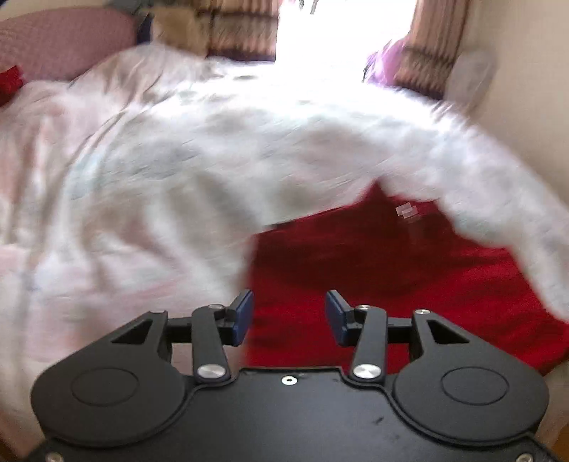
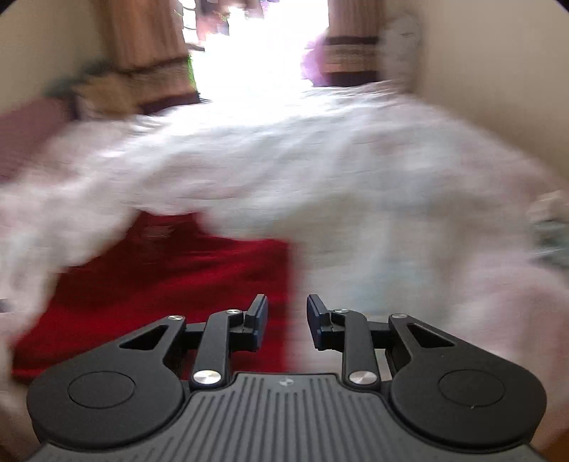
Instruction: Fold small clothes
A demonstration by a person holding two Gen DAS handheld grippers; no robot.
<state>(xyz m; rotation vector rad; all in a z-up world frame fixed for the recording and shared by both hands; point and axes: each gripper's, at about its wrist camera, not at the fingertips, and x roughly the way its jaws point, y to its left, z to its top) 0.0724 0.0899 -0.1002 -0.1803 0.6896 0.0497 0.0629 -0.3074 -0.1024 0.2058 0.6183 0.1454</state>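
A red garment (image 1: 409, 277) lies flat on the white bedsheet (image 1: 160, 177), blurred by motion in both views. In the left wrist view it fills the lower right, and my left gripper (image 1: 288, 316) hovers over its left edge, open, with nothing between the blue pads. In the right wrist view the red garment (image 2: 170, 284) lies at the lower left. My right gripper (image 2: 286, 320) stands open above its right edge, where red cloth meets the white bedsheet (image 2: 355, 199). A small pale label (image 1: 407, 212) shows on the garment's far side.
A pink pillow (image 1: 60, 42) and a small red item (image 1: 10, 80) lie at the far left of the bed. Patterned curtains (image 1: 234, 28) frame a bright window (image 2: 263, 46). A purple object (image 1: 386, 60) sits by the window. A cream wall (image 2: 490, 71) rises at the right.
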